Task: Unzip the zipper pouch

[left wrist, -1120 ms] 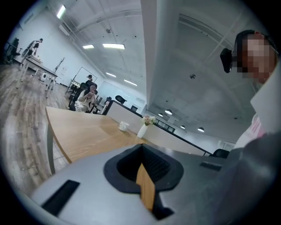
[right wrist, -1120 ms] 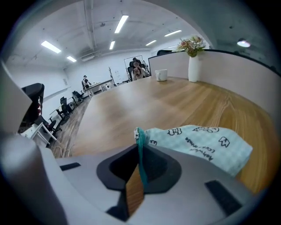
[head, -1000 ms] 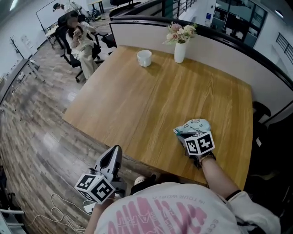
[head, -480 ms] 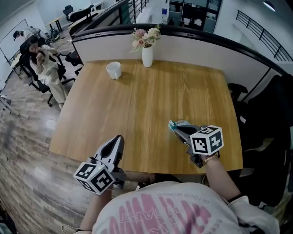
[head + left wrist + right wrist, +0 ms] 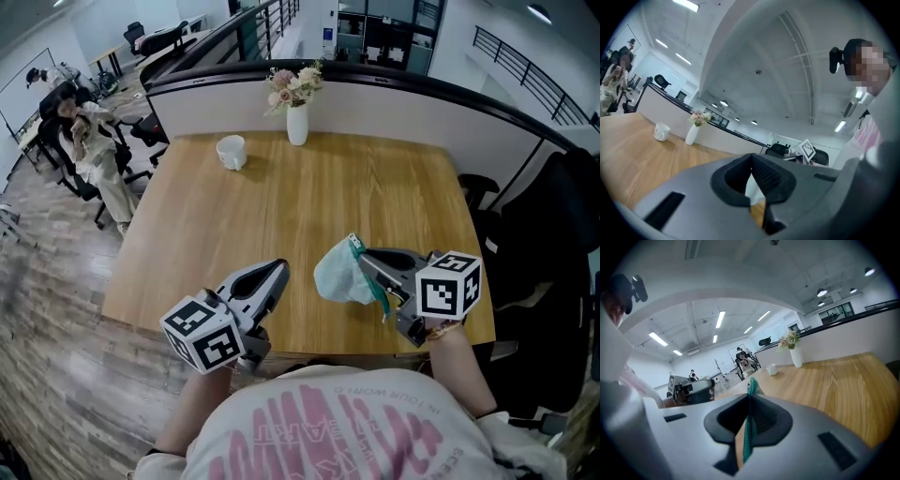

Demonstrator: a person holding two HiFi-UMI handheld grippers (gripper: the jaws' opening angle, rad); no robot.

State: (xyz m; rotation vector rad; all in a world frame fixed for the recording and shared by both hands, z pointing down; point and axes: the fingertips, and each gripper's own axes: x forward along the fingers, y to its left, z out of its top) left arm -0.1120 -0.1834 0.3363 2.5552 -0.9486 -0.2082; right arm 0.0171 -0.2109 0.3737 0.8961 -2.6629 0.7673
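Zipper pouch, clamped by its teal zip edge in R gripper, looks unopened; L gripper, closed & empty, alongside.

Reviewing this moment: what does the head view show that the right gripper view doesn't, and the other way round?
Head view only: the whole pale body of the zipper pouch hanging from the right gripper over the table. Right gripper view only: its teal zipper edge clamped between that gripper's jaws. Both: the left gripper, the vase, the mug.
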